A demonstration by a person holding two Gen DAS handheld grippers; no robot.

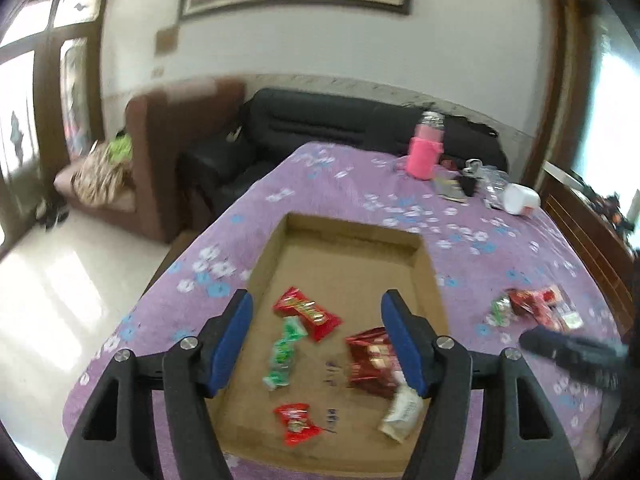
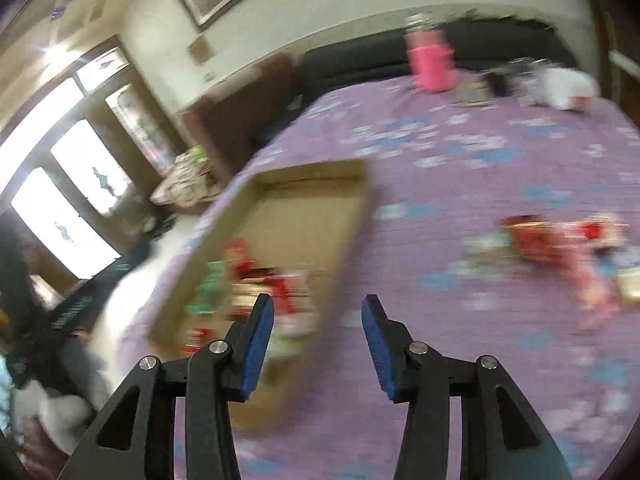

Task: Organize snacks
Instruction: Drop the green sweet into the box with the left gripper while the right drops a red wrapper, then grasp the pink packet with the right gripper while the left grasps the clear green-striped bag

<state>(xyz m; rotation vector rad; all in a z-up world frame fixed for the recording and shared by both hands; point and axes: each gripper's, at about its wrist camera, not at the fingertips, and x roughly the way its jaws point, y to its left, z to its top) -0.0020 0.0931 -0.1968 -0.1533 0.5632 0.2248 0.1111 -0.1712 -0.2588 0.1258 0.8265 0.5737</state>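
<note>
A shallow cardboard tray (image 1: pixel 352 224) lies on the purple flowered tablecloth (image 1: pixel 480 256). In it lie a red snack packet (image 1: pixel 307 313), a green packet (image 1: pixel 285 352), a dark red bag (image 1: pixel 370 360), a small red packet (image 1: pixel 297 424) and a white packet (image 1: pixel 402 416). My left gripper (image 1: pixel 316 304) is open and empty above the tray. A pile of loose snacks (image 1: pixel 534 307) lies on the cloth to the right. In the blurred right wrist view my right gripper (image 2: pixel 318 308) is open and empty over the tray's right wall (image 2: pixel 352 224), with the loose snacks (image 2: pixel 560 240) at right.
A pink bottle (image 1: pixel 425 148), a white jar (image 1: pixel 520 199) and small clutter stand at the table's far end. A black sofa (image 1: pixel 320 124) and a brown armchair (image 1: pixel 168 140) stand beyond the table. The right gripper's dark body (image 1: pixel 576 354) shows at the right.
</note>
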